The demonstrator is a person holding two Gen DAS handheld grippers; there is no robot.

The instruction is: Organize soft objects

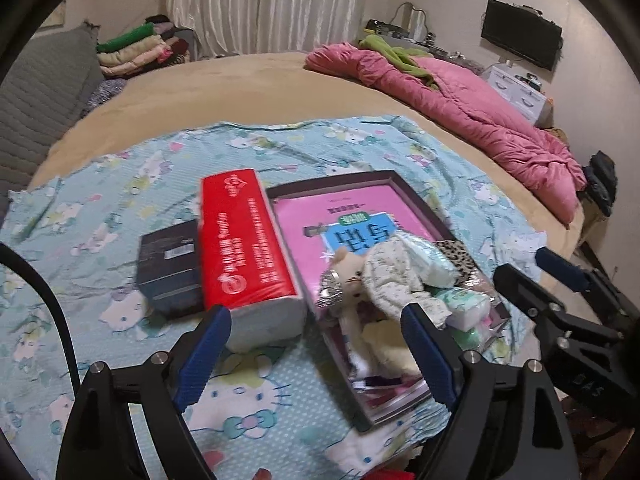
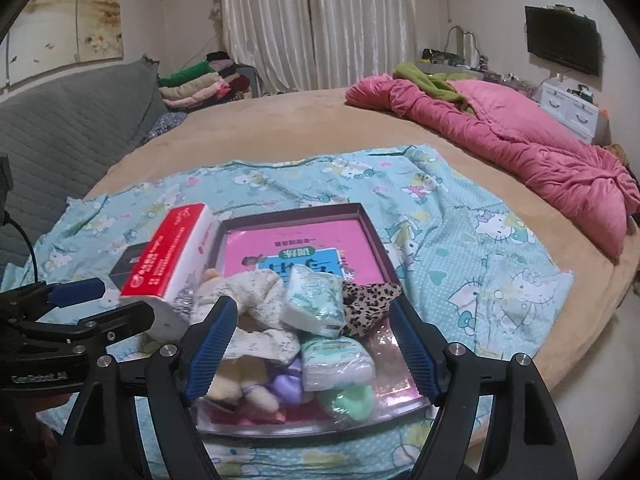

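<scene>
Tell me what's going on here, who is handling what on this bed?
A person is working with two tools over a cartoon-print sheet on a bed. Both the left hand-held gripper and the right hand-held gripper are open and hold nothing. A shallow box in front of them holds a pile of soft things: a plush toy, a floral cloth, small packets and a leopard-print piece. A red tissue pack lies beside the box.

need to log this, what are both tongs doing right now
left tongs: open, holding nothing
right tongs: open, holding nothing, above the soft pile
</scene>
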